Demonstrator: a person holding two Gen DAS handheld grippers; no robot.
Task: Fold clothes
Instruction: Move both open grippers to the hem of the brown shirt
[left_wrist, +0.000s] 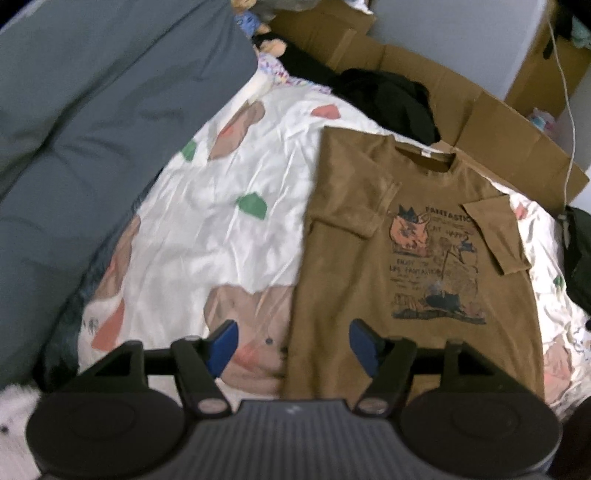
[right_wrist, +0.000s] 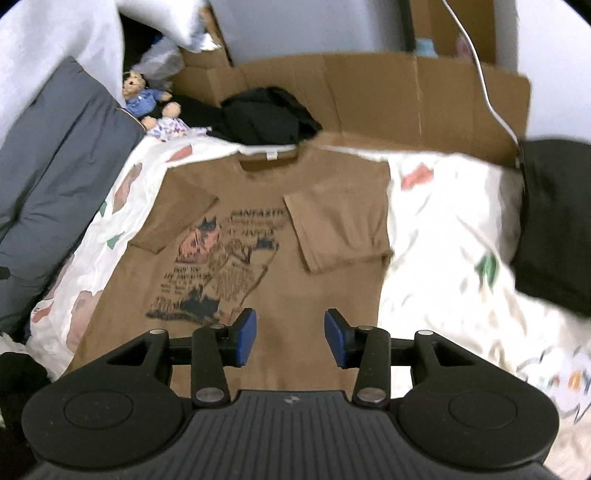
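Brown T-shirt carries an orange-and-dark-blue print; white bedsheet has green, red and pink patches at nine o'clock.

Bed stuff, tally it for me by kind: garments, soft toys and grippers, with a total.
Garments: 2, the brown T-shirt with both sleeves folded in, and the black clothing heap
Soft toys: 1, the teddy in blue
Grippers: 2, the left gripper and the right gripper, both open and empty
Total: 5
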